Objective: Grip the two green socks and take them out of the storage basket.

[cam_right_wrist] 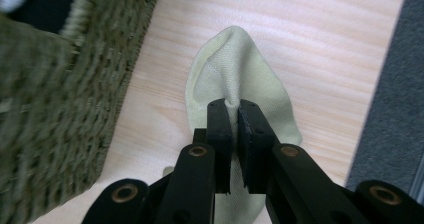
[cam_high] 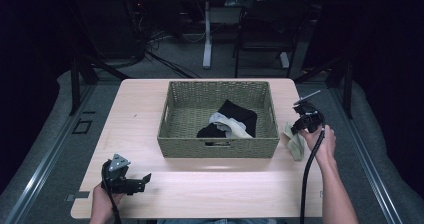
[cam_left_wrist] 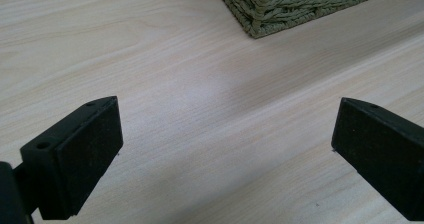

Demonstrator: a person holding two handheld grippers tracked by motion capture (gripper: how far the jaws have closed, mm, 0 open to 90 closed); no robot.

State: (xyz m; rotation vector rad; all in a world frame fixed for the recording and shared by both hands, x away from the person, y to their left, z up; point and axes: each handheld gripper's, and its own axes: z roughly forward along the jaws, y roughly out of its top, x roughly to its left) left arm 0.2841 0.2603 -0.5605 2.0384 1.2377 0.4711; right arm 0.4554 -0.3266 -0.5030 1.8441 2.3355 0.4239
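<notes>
A pale yellow-green sock (cam_right_wrist: 235, 69) lies on the wooden table (cam_high: 200, 184) just right of the woven basket (cam_high: 218, 146). My right gripper (cam_right_wrist: 233, 105) is shut on a pinched fold of that sock, its jaws nearly together with cloth between them. From above, the right gripper (cam_high: 299, 126) sits over the sock (cam_high: 295, 143) near the table's right edge. My left gripper (cam_high: 146, 178) rests at the front left of the table. Its jaws stand wide apart over bare wood, and the left gripper (cam_left_wrist: 225, 149) holds nothing.
The basket holds black (cam_high: 240, 115) and grey-white (cam_high: 223, 121) clothes. Its corner (cam_left_wrist: 260, 14) shows ahead of the left jaws. The table's right edge and grey floor (cam_right_wrist: 395, 109) lie close to the sock. A chair and desk legs stand beyond the table.
</notes>
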